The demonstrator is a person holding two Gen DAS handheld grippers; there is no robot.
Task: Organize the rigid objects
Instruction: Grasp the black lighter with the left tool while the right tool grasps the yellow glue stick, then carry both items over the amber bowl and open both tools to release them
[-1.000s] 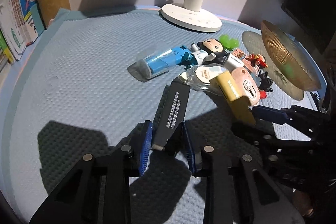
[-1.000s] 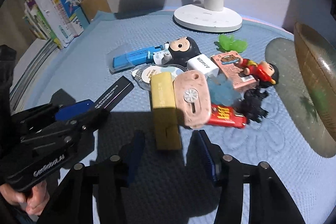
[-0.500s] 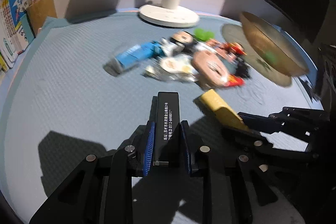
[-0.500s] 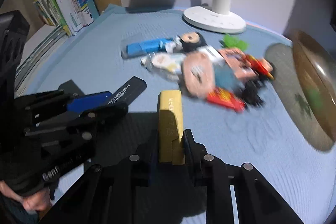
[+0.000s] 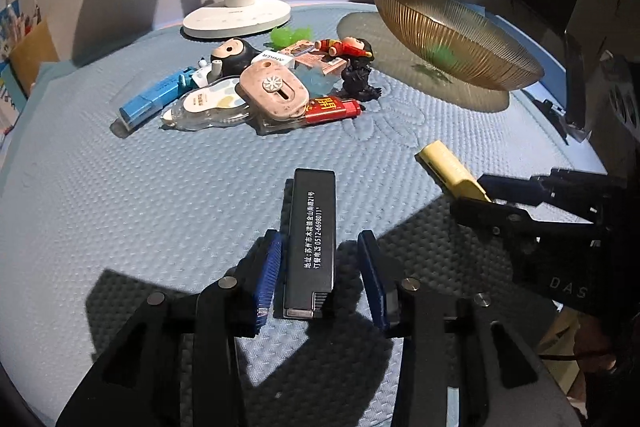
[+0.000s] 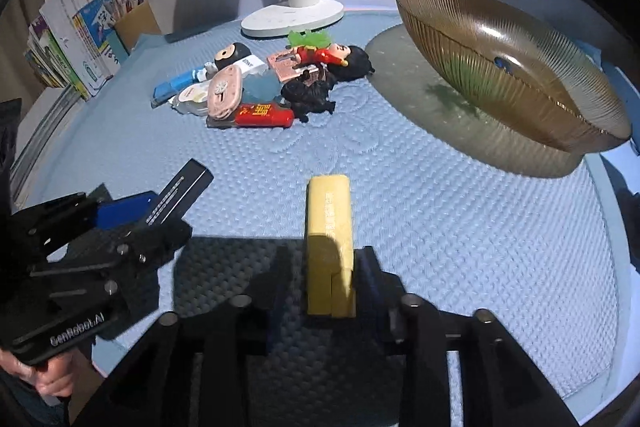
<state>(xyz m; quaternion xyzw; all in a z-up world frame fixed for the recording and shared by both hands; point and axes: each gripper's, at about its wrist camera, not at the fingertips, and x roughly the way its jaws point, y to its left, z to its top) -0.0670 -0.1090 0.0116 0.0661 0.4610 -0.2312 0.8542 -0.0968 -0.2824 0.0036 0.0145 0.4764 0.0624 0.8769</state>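
A flat black lighter-like case (image 5: 313,239) with white print lies on the blue mat between the fingers of my left gripper (image 5: 319,277), whose jaws stand apart with a gap on both sides. It also shows in the right wrist view (image 6: 176,193). A yellow bar-shaped case (image 6: 330,239) sits between the fingers of my right gripper (image 6: 323,281), which has gaps beside it; it shows in the left wrist view (image 5: 450,169) too. A pile of small items lies farther back: a pink oval case (image 5: 274,95), a red lighter (image 5: 330,107), a blue tube (image 5: 154,101).
A ribbed amber glass bowl (image 6: 516,67) stands at the right on a round mat. A white lamp base (image 5: 236,19) stands at the back. Books and a cardboard holder (image 6: 80,43) line the left edge. Small figurines (image 6: 336,57) lie in the pile.
Both grippers have drawn back from the pile, each bringing its item toward the front. Both have since opened, the black case and the yellow case now lying loose between the fingers.
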